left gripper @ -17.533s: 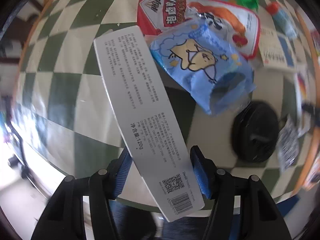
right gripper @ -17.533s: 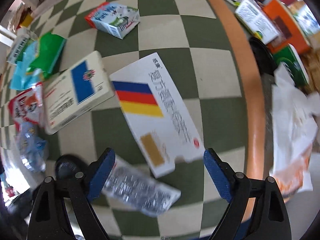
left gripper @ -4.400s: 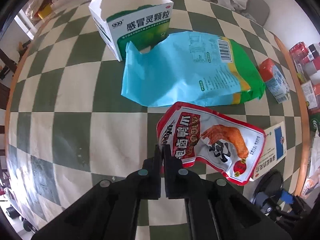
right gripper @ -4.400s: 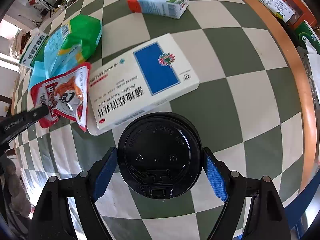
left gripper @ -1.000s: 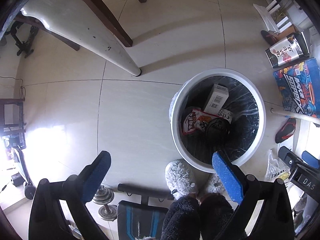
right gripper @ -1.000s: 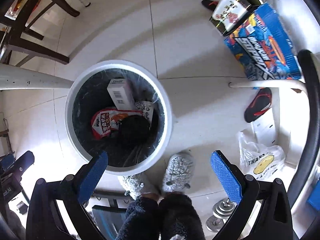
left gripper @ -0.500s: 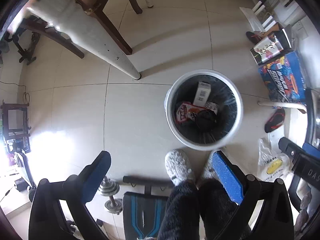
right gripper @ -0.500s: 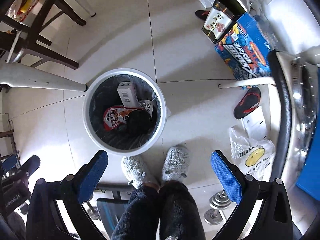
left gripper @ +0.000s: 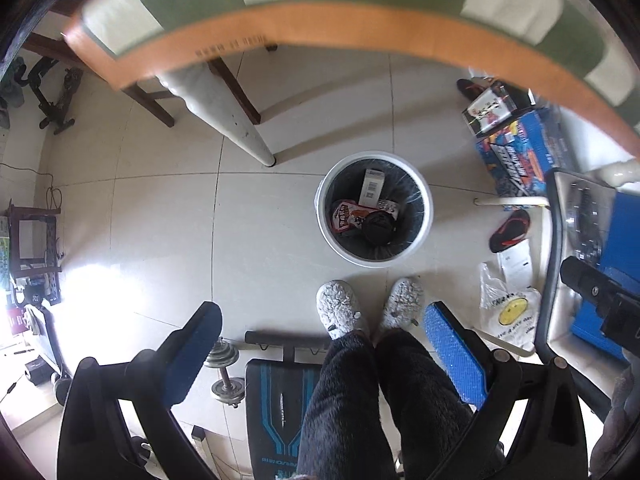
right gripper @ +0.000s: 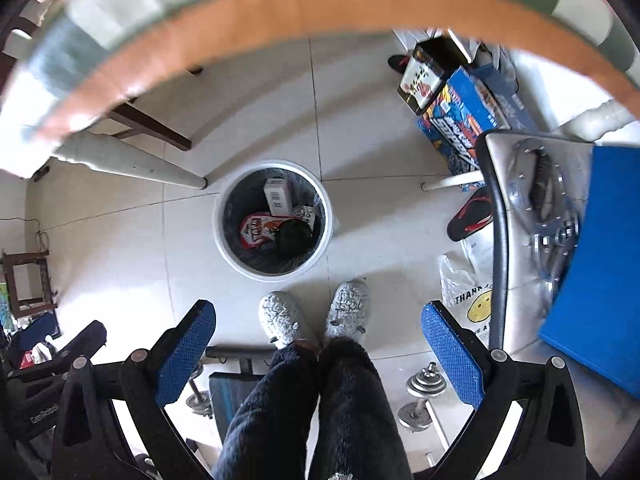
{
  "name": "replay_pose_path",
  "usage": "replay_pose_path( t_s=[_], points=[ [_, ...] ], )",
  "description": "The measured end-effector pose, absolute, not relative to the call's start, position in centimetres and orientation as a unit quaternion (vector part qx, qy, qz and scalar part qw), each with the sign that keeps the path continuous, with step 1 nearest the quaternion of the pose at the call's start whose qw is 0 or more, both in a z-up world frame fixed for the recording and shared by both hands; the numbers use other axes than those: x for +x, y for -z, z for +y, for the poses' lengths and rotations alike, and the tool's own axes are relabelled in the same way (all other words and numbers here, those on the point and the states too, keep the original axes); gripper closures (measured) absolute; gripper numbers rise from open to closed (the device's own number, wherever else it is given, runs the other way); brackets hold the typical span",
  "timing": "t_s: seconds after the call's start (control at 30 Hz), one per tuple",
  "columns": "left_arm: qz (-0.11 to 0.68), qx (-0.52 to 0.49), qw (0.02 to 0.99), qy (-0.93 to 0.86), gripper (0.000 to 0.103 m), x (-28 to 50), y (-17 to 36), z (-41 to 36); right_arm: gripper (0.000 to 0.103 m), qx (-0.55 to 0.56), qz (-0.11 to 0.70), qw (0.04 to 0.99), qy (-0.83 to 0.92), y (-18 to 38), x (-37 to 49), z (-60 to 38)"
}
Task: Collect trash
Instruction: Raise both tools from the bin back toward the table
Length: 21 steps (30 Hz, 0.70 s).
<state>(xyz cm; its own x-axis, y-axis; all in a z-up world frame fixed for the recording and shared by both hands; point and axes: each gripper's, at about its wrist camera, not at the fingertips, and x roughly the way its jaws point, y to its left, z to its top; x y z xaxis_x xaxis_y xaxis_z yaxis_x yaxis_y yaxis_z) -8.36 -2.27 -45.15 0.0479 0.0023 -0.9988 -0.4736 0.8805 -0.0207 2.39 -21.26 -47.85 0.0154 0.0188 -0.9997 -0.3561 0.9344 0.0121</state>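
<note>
A white round trash bin [left gripper: 426, 216] [right gripper: 219, 236] with a dark liner stands on the tiled floor far below both cameras. Inside lie a red snack bag [left gripper: 345, 216] [right gripper: 256, 229], a grey box [left gripper: 373, 188] [right gripper: 278, 197] and a black cup lid [left gripper: 378, 229] [right gripper: 294, 236]. My left gripper [left gripper: 322, 346] is open with nothing between its blue pads. My right gripper [right gripper: 318, 344] is open too and holds nothing. Both hang high above the floor, near the round table's orange rim [left gripper: 360, 46] [right gripper: 280, 8].
A person's legs and grey slippers [left gripper: 340, 312] [right gripper: 280, 322] stand just before the bin. A white table leg [left gripper: 224, 120], dumbbells [right gripper: 424, 396], a bench [left gripper: 280, 396], blue boxes [left gripper: 516, 156] [right gripper: 460, 112], a plastic bag [right gripper: 468, 300] and a red-black sandal [left gripper: 510, 230] crowd the floor.
Both grippers have risen away from the bin, which looks smaller now. The table's orange rim and checked top have come into view at the top of both views.
</note>
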Motion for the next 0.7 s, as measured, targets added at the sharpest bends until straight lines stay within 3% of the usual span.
replay_pose_path(
  t_s=[0.37,0.7],
  points=[
    [0.603,-0.145,0.757,-0.203,0.000,-7.4,32.7,-0.4,0.000,-0.108,0.654,0.732,-0.154,33.4,2.0,-20.2],
    [0.543,-0.093,0.807,-0.216,0.000,4.4,24.6,2.4,0.000,-0.032,0.614,0.776,-0.140,23.0,12.5,-19.1]
  ],
)
